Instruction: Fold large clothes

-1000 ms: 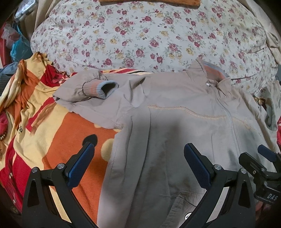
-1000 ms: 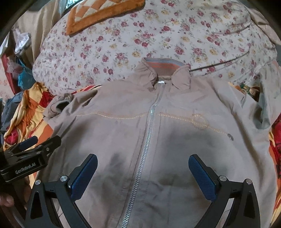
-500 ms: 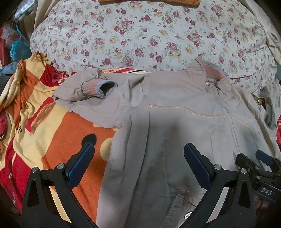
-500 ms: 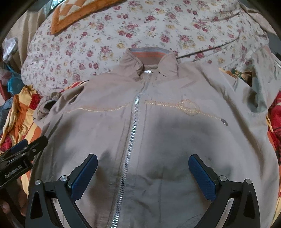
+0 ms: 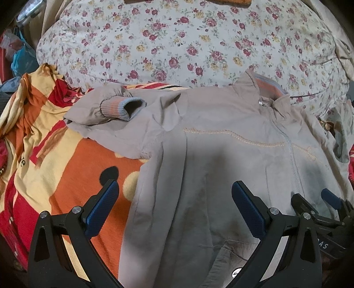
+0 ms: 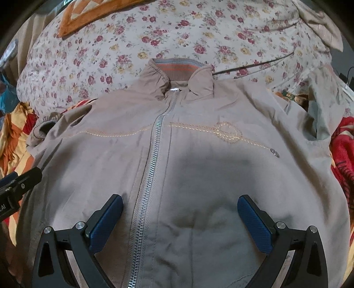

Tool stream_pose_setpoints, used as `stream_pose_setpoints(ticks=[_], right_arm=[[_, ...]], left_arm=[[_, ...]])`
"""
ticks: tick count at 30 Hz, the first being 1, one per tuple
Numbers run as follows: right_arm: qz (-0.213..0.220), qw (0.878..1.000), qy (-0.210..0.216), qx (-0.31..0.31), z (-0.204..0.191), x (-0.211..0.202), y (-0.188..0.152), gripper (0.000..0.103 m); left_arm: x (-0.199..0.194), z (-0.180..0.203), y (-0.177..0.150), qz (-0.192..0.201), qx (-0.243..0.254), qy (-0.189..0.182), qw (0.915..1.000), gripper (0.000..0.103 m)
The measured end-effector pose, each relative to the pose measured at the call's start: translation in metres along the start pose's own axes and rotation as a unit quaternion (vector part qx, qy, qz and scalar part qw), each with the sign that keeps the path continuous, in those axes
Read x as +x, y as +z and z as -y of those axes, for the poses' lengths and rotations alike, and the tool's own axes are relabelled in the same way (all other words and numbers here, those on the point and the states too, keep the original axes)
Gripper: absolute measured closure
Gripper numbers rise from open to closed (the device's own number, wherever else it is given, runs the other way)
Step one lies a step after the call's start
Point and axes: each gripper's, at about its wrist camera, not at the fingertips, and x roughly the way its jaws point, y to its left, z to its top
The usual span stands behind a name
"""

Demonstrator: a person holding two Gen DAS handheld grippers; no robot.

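Note:
A beige zip-up jacket [image 6: 199, 159] lies flat and face up on the bed, zipped, collar [image 6: 177, 68] toward the far side. Its one sleeve is folded across the shoulder, with the striped cuff [image 5: 124, 107] lying on the jacket's left part. My left gripper [image 5: 174, 199] is open above the jacket's left edge, one pad over the orange blanket. Over the lower front, my right gripper [image 6: 179, 212] is open too, straddling the zipper [image 6: 152, 159] area. Neither holds anything. The right gripper's body [image 5: 320, 212] shows at the left wrist view's right edge.
A floral quilt [image 6: 199, 33] is heaped behind the collar. An orange, red and yellow blanket [image 5: 55, 155] lies under and left of the jacket. Another pale garment [image 6: 320, 106] sits at the right, and an orange cushion [image 6: 93, 13] lies at the top left.
The right gripper has moved forward and lower over the jacket, so the collar and zipper look closer. The left gripper has barely moved. Both stay open.

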Motion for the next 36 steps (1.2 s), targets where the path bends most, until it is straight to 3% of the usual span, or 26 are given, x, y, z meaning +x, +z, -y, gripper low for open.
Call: stream_pose_setpoints(ticks=[26, 31, 36], right_arm=[[-0.006, 1.000, 0.004, -0.001, 0.001, 0.005, 0.000, 0.000], [-0.027, 1.000, 0.009, 0.005, 0.001, -0.004, 0.004, 0.000], [-0.002, 1.000, 0.014, 0.006, 0.001, -0.031, 0.009, 0.000]], left_arm=[[-0.002, 0.004, -0.001, -0.001, 0.005, -0.005, 1.0000, 0.001], [-0.003, 0.005, 0.001, 0.003, 0.006, -0.008, 0.9999, 0.001], [-0.005, 0.003, 0.003, 0.006, 0.001, -0.010, 0.9999, 0.001]])
